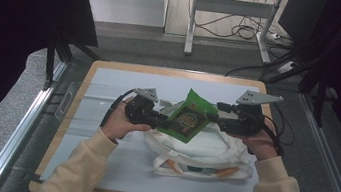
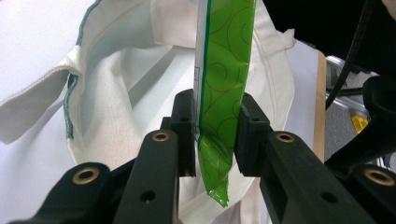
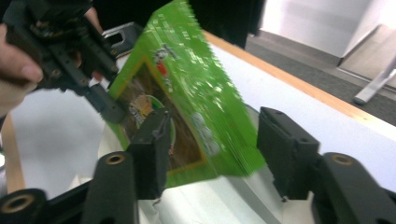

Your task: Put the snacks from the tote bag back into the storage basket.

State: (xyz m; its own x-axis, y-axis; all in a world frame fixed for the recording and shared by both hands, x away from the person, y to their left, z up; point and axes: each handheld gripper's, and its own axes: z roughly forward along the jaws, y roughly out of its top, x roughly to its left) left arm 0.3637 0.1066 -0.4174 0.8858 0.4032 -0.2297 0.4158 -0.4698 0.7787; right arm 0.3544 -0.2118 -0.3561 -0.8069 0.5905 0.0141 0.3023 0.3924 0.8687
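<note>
White board covers most of the wooden table [image 1: 92, 72], whose pale wood rim shows along the far and left edges. On the near middle of that surface lies a cream cloth tote bag [image 1: 210, 154], its mouth facing the far side and its handles folded under at the near edge; in the left gripper view the bag [image 2: 116, 107] gapes open right behind the jaws, a teal seam running down its hem.

Above the bag's mouth, held clear of the table between the two hands, is a green snack packet [image 1: 187, 116], tilted so its printed face looks toward the near side. It hangs roughly at the table's centre, over the far lip of the bag.

At the left of the high view, the left tongs [image 1: 161, 120] pinch the packet's left edge. The left gripper view shows this closely: both black pads press flat against the green foil [image 2: 220, 107], one on each side, with the packet's crimped end poking out below them.

On the right, the right tongs [image 1: 217, 113] sit at the packet's right edge. In the right gripper view the right tongs [image 3: 212, 156] are spread: one jaw lies against the printed face of the packet [image 3: 187, 93], while the other stands apart from it with a clear gap, so there is no pinch on that side.
</note>
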